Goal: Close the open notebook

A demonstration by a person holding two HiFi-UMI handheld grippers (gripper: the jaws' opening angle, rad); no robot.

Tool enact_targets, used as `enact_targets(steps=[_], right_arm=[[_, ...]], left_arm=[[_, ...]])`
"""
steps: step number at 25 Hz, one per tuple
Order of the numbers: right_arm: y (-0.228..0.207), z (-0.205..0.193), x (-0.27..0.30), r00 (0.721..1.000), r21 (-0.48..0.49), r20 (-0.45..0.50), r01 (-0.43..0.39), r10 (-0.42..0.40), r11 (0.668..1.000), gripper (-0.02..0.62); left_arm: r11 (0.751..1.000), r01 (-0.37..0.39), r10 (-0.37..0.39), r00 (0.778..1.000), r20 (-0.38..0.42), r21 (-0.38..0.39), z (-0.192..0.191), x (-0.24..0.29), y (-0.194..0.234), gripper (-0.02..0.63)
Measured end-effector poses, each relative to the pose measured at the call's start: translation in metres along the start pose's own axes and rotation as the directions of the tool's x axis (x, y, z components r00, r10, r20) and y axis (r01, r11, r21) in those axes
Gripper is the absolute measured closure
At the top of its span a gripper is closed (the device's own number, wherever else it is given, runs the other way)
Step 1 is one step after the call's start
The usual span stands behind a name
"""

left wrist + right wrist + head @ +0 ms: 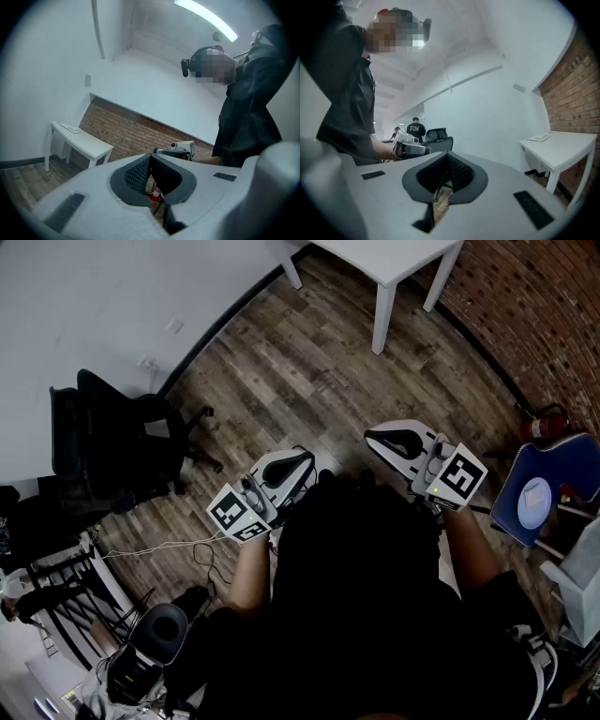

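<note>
Standing well apart from the white table (562, 150), the person holds both tools at chest height. The left gripper (151, 157) and the right gripper (447, 155) each have their jaws clenched together on nothing. The notebook (541, 137) lies flat on that table's top, toward one end.

The notebook (541, 137) is a thin, pale thing lying flat on top of the white bench (568, 149), at the far end beside the white wall, its upper side slightly raised, too small to show whether its pages lie open.
</note>
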State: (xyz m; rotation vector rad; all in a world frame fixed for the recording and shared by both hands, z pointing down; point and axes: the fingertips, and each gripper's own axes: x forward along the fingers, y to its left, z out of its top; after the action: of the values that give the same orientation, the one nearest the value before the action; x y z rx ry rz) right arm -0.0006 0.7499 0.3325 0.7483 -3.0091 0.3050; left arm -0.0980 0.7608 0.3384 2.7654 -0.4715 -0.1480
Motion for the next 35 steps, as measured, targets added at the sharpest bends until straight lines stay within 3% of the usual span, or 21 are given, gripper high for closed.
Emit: enact_targets(steps=[6,10,13,16,18,21,24,31,35], right_arm=[[0.016,0.003,-0.004,0.998,-0.037,-0.027,-0.056,0.055,0.998,0.589],[0.014,0.001,-0.011,0.999,-0.033,-0.027,-0.043,0.042,0.999,0.589],[0.010,0.012,-0.018,0.999,-0.027,0.033,-0.019,0.020,0.999,0.589],[0.002,0.014,-0.027,0.993,0.068,0.119,-0.007,-0.001,0.998,0.589],[0.001,0.016,-0.032,0.988,0.122,0.155,-0.034,0.015,0.992,0.589],[0.001,0.013,-0.034,0.992,0.080,0.128,-0.022,0.012,0.997,0.589],[-0.002,0.008,-0.031,0.992,0.098,0.125,-0.024,0.011,0.995,0.589],[0.005,0.013,-0.002,0.960,0.181,0.241,-0.188,0.142,0.965,0.589],[-0.011,0.002,0.023,0.976,0.158,0.149,-0.181,0.158,0.971,0.589]], left_arm=[[0.999,0.017,-0.017,1.000,-0.014,0.028,0.004,0.011,-0.007,0.589],[0.999,0.019,-0.019,1.000,-0.020,0.033,0.005,0.014,-0.007,0.589],[0.999,0.025,-0.024,0.999,-0.029,0.039,0.002,0.020,-0.010,0.589],[0.999,0.031,-0.030,0.999,-0.031,0.041,0.004,0.024,-0.011,0.589],[0.999,0.035,-0.035,0.999,0.004,0.027,0.014,0.023,-0.011,0.589],[1.000,0.025,-0.026,0.999,0.047,0.016,0.024,0.019,-0.009,0.590],[1.000,-0.006,0.006,0.998,0.061,-0.001,0.026,0.011,-0.002,0.589],[0.993,-0.055,0.063,0.995,0.076,-0.105,0.014,-0.015,0.023,0.591],[0.988,-0.054,0.067,0.995,0.079,-0.148,0.009,-0.008,0.054,0.590]])
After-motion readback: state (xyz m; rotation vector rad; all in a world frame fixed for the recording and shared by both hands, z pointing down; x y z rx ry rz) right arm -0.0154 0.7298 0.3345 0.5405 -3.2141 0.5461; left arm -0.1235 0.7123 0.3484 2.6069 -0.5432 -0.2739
